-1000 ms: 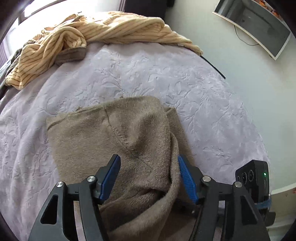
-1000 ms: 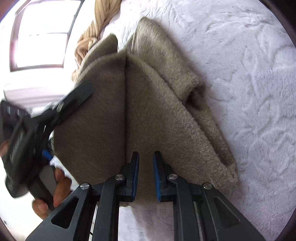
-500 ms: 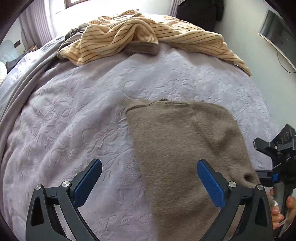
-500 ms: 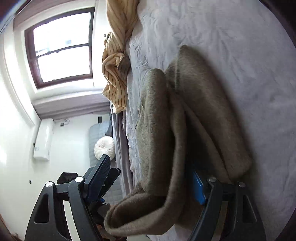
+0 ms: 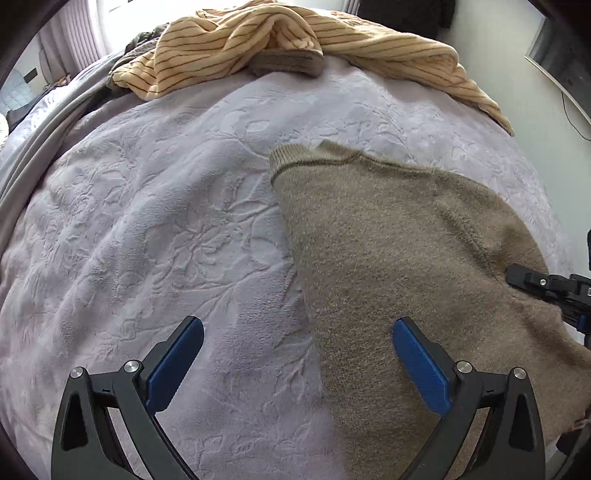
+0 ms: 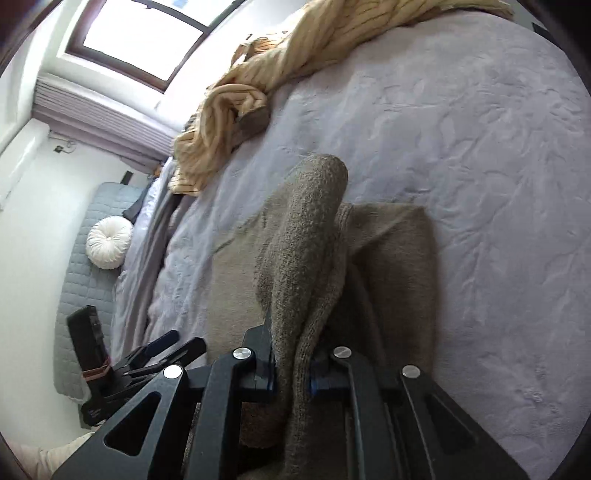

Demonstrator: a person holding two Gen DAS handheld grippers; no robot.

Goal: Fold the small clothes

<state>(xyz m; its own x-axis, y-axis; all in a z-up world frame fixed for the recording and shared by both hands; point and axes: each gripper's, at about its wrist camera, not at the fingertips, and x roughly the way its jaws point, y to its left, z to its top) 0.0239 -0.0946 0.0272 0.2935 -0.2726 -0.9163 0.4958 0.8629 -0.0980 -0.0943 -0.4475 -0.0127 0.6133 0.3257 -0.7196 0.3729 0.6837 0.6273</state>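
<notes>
We see a brown knitted garment [image 5: 399,266] lying on the lilac embossed bedspread [image 5: 177,229] of a bed, filling the right half of the left wrist view, its ribbed edge near the centre and its body running down to the lower right of the frame. In the right wrist view the same garment sits at centre and bottom, with one fold rising in a ridge up the middle of the frame.

Our left gripper [image 5: 297,354] hangs over the bed with its jaws spread as wide as they go and nothing pinched between them; its left blue pad [image 5: 173,363] is above bare bedspread and its right blue pad [image 5: 421,367] is above the brown knit.

Our right gripper [image 6: 293,380] has its jaws closing, drawn close together with a bunched fold of the brown garment between them; the pads press on the knit from both sides. In the left wrist view this gripper shows at the right edge, at the garment's far side.

A striped yellow garment [image 5: 295,44] lies crumpled along the upper part of the left wrist view. A round white cushion [image 6: 109,242] rests at the left of the right wrist view, below a window [image 6: 147,29] in the upper left.
</notes>
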